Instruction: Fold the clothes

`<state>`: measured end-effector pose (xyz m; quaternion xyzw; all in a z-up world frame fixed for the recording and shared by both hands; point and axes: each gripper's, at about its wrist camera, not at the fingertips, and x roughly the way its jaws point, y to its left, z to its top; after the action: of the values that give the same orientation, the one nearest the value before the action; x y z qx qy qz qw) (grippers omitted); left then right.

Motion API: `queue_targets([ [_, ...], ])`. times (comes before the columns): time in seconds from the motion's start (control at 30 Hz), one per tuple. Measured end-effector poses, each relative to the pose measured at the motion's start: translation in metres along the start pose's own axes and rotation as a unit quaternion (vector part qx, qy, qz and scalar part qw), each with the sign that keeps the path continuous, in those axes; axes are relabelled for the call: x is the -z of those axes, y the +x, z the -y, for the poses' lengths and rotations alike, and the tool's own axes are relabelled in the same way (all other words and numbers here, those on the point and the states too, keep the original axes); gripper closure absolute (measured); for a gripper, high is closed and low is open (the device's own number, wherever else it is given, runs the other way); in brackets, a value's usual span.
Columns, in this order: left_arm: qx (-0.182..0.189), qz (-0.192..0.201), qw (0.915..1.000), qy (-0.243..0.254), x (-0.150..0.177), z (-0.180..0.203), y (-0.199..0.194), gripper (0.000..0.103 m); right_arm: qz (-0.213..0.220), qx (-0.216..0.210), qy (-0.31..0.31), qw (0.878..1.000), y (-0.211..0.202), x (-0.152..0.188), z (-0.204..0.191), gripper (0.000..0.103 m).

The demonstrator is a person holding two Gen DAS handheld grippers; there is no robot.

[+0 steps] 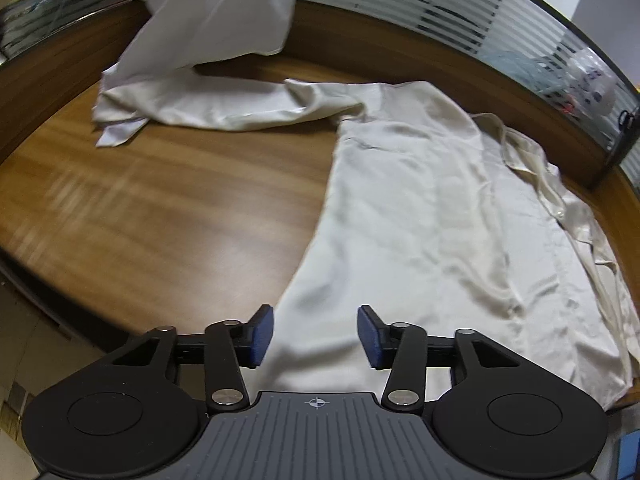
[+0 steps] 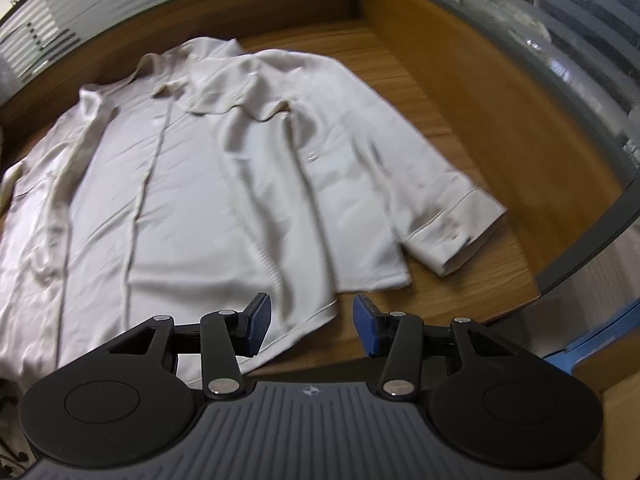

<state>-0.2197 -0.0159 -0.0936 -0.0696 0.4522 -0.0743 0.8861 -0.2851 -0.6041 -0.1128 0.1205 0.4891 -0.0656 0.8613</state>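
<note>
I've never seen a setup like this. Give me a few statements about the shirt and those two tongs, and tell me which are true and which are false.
1. Both the left tongs and the right tongs are open. True.
2. The cream shirt lies spread out on the wooden table. True.
3. The right tongs are clamped on the cuff. False: they hold nothing, and the cuff lies apart from them on the table.
4. The shirt is already folded into a neat square. False: it lies opened out, one sleeve stretched sideways.
5. A second white cloth sits at the table's far side. True.
</note>
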Motion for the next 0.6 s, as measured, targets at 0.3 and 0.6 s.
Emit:
queue_targets([
  [0.3,0.033,0.0,0.9977,0.059,-0.037,0.059,0.011,0.045,-0.01,0.045,-0.065,0.997,0.037,-0.011,0.013,0.078],
  [0.6,0.074,0.001,0.9695,0.234,-0.085,0.132,0.052,0.038,0.031,0.056,-0.033,0.997,0.002,-0.027,-0.005,0.103],
])
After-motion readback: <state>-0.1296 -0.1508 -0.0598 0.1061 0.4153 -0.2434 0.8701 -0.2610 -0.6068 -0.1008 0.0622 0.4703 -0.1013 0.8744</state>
